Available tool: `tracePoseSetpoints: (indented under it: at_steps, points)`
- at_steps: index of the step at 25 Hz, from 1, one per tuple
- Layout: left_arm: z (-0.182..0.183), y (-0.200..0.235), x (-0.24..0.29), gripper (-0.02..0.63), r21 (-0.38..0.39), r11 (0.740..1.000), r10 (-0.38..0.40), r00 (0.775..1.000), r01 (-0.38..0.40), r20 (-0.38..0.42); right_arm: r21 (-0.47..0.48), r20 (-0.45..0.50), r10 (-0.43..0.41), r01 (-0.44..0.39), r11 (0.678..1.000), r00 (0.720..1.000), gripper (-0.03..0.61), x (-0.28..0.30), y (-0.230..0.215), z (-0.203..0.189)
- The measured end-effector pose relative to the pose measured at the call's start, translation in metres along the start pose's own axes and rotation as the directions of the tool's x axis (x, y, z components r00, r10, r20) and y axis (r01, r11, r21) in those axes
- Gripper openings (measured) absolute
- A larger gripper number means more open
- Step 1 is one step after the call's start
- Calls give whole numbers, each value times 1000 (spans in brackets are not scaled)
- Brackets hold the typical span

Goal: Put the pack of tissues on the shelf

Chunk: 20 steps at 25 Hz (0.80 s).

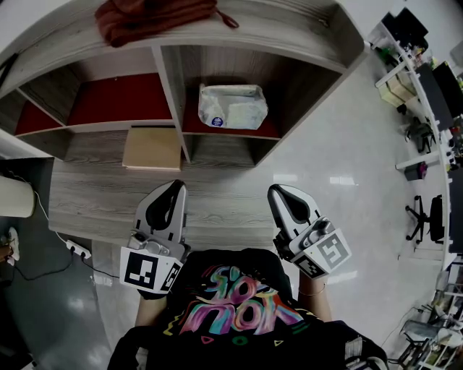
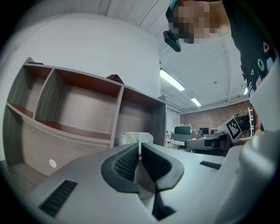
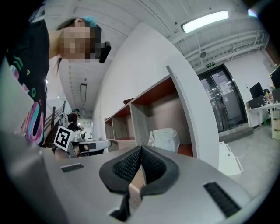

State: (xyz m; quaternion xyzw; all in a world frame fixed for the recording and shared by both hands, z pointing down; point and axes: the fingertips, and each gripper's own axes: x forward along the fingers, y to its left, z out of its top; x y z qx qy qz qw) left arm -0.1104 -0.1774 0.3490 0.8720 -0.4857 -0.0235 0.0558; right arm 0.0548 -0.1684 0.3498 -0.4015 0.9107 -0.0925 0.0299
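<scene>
The tissues (image 1: 231, 106) lie in the right compartment of the shelf (image 1: 171, 87), resting on its red base just right of the divider, with nothing touching them. Both grippers are held low in front of the shelf, well apart from the tissues: the left gripper (image 1: 176, 186) has its jaws pressed together on nothing, and the right gripper (image 1: 278, 190) is clenched the same way, empty (each gripper's own view shows the ribbed pads meeting tip to tip). A red cloth (image 1: 152, 18) is bunched on top of the shelf, and a pale flat panel (image 1: 152, 148) lies on the wooden level below the middle compartment
</scene>
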Motion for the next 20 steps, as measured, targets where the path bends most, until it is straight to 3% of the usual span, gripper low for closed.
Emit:
tracePoseSetpoints:
  at_steps: [20]
  points:
    - [-1,13,-1,35,-9,1000,0,1000,0,7,-40,-22,51,-52,998,998,15,21,14,1]
